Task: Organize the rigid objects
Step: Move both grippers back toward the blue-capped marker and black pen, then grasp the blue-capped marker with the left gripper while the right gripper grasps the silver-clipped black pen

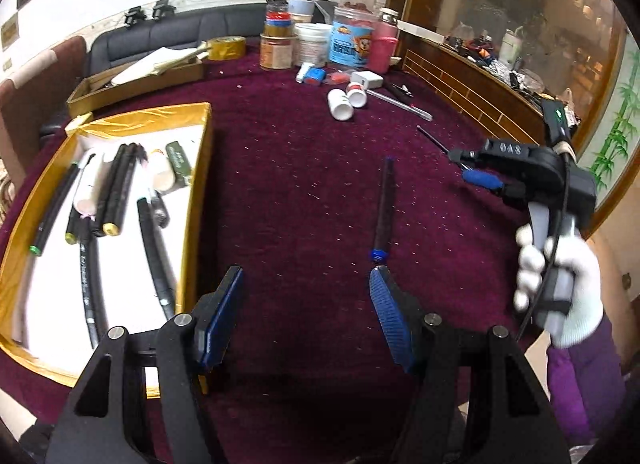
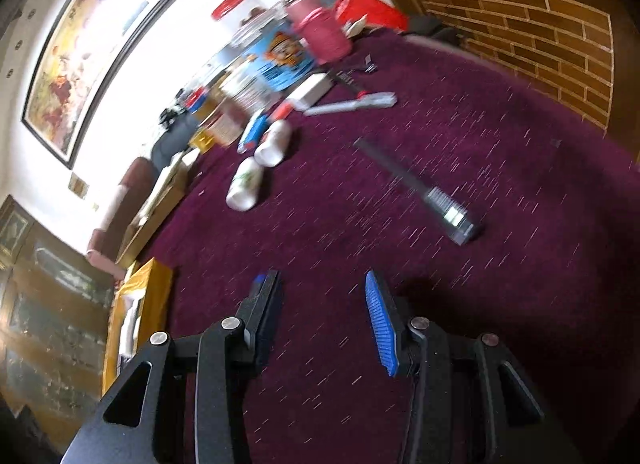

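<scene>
A maroon carpet [image 1: 320,152] covers the table. The gold-rimmed tray [image 1: 200,168] of pens sits at nine o'clock; a dark pen [image 1: 383,208] lies at twelve. Left gripper [image 1: 308,312] and right gripper [image 2: 320,316] gape empty. The right-wrist view is blurred.

A home living room: sofa [image 1: 160,34], framed painting [image 2: 86,48] (big), jars [image 1: 352,30].

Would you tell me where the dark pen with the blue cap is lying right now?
In the left wrist view the dark pen with the blue cap lies on the purple cloth, just ahead of the left gripper and right of the gold box.
</scene>
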